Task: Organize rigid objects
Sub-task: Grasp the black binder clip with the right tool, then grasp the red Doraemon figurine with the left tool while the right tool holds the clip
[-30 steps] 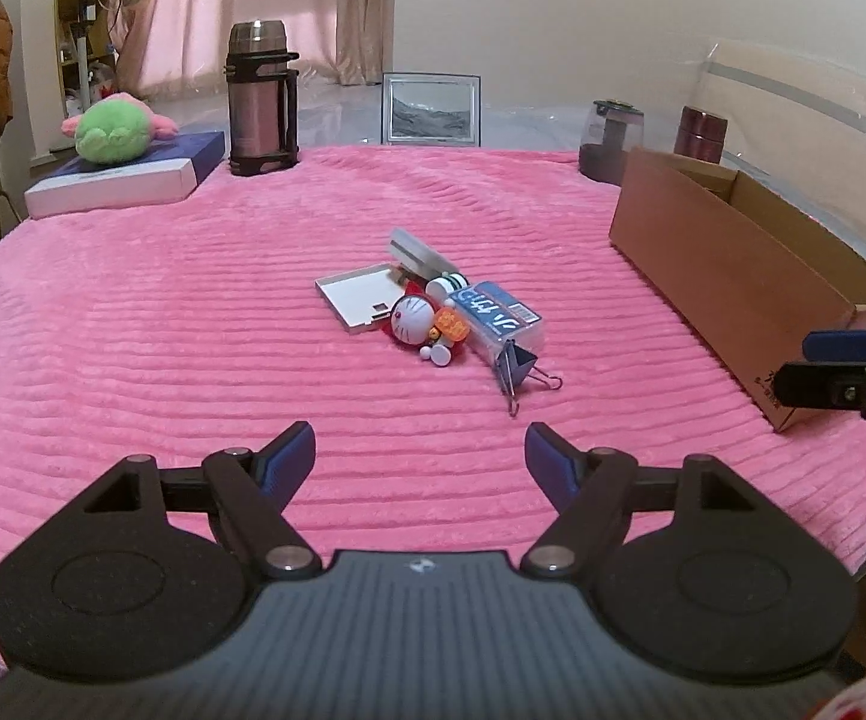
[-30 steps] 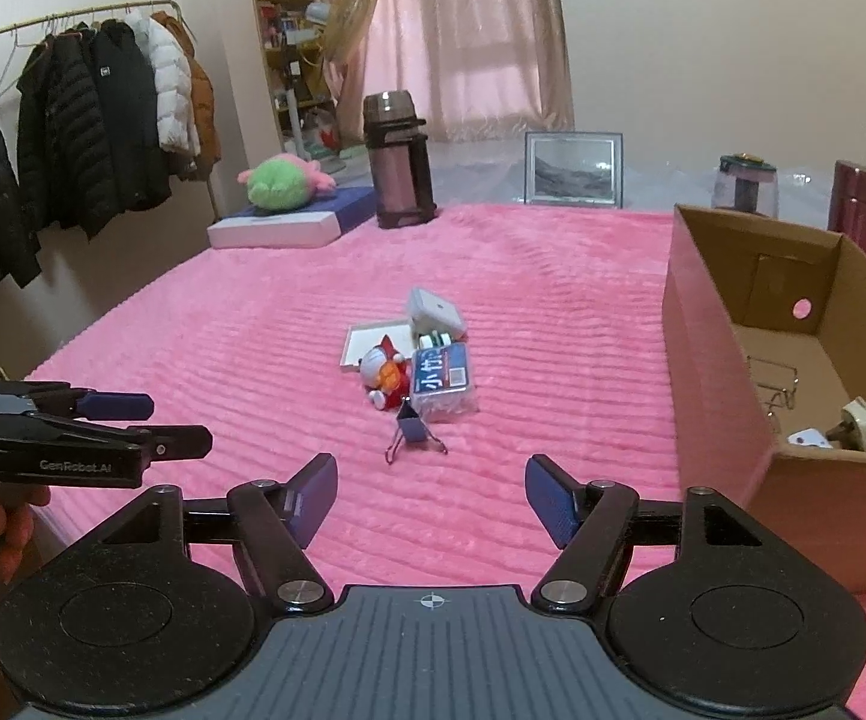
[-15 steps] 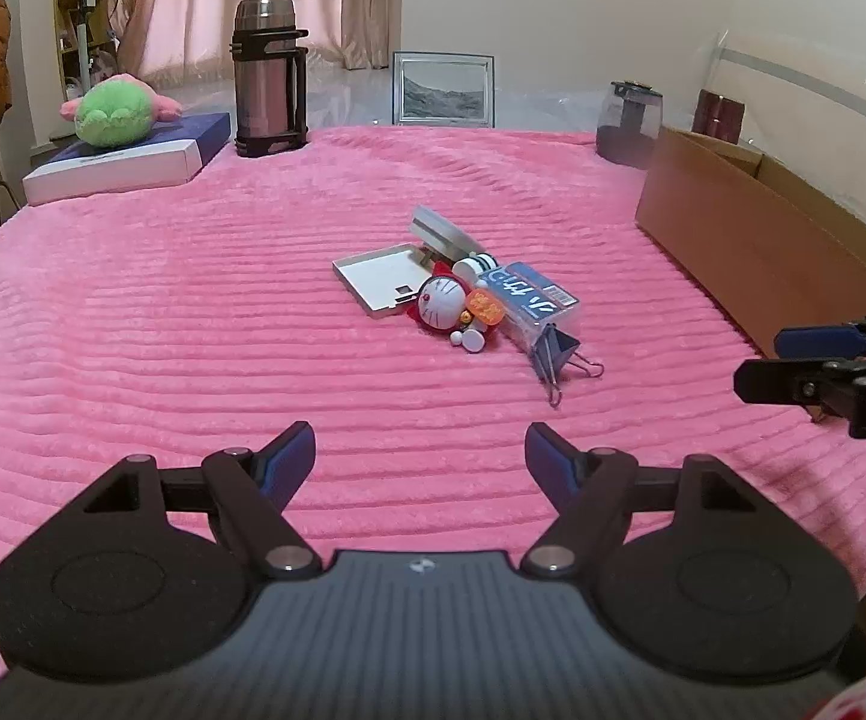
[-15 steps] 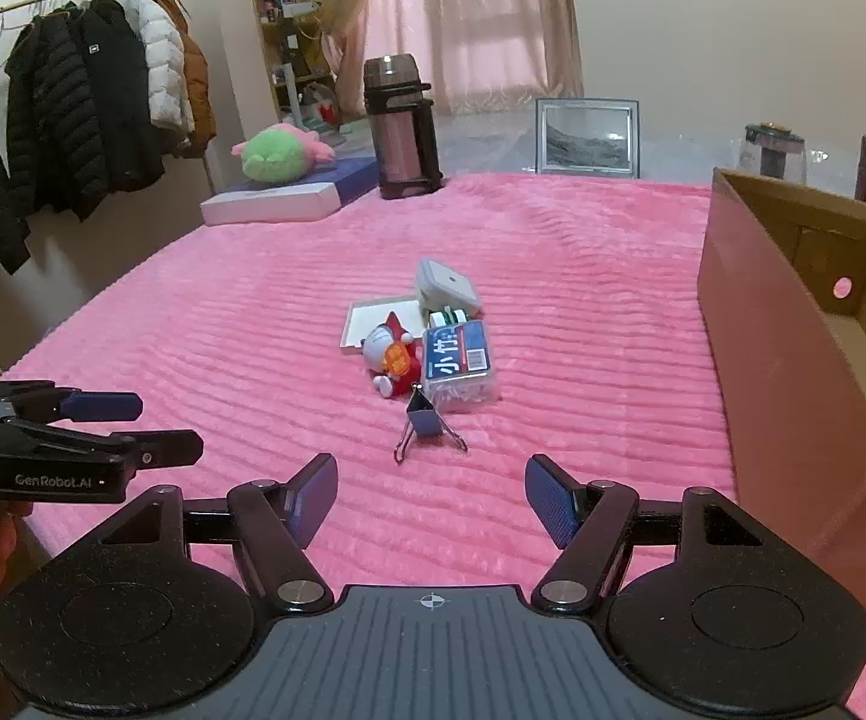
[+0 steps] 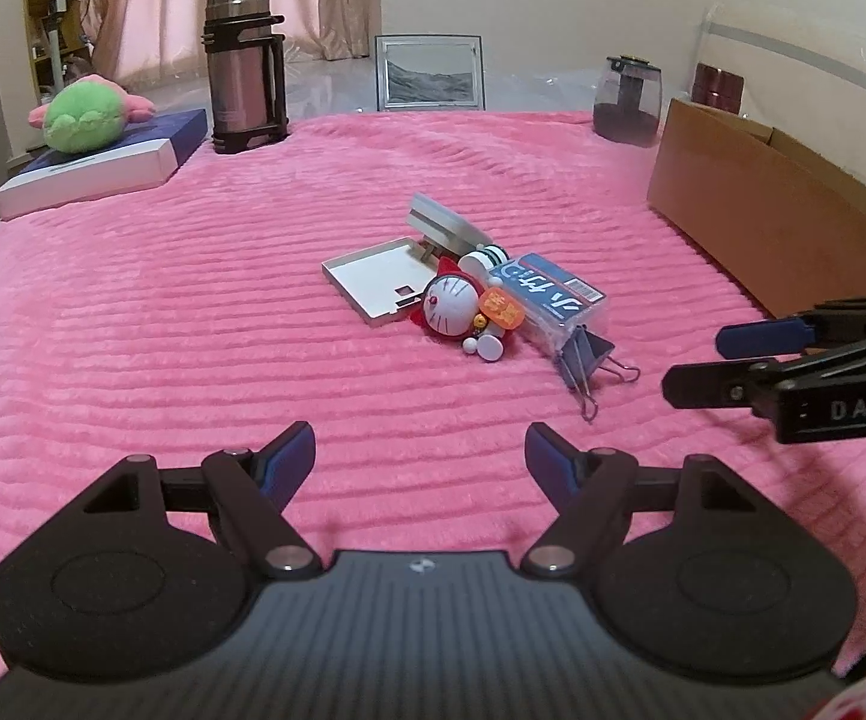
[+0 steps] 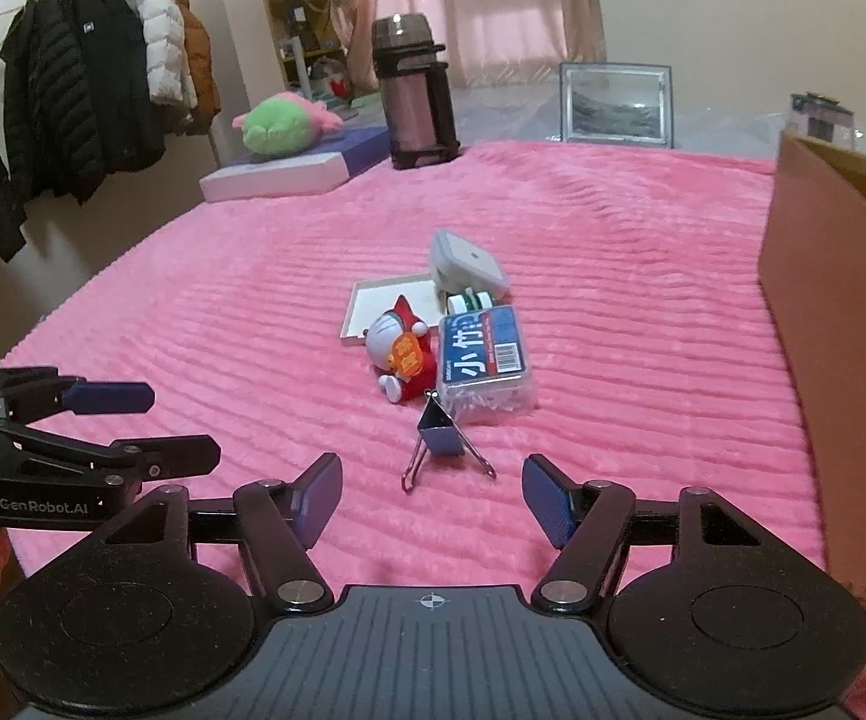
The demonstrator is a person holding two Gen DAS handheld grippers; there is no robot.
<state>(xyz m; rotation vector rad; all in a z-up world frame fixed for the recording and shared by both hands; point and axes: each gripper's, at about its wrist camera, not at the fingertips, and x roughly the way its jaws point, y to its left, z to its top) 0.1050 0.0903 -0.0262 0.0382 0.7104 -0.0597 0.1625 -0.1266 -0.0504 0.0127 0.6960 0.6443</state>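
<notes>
Most of the sorting was left: the binder clip [image 6: 440, 433], toy figure [image 6: 399, 354] and clear box [image 6: 484, 360] lay heaped mid-bed, well apart from the cardboard box [image 6: 841, 300] at the right edge, the right tool [image 6: 429, 495] narrowing empty, the left tool [image 5: 419, 461] agape, empty.

**Open blanket ahead, one cluster and a box wall**

Bare pink blanket [image 6: 643, 276] lies directly before both grippers. The binder clip [image 6: 440, 433] sits just beyond the right gripper [image 6: 431, 489], with the clear box [image 6: 484, 360] and toy figure [image 6: 399, 354] crowded behind it. The cardboard box [image 6: 835, 300] walls off its right side.
</notes>
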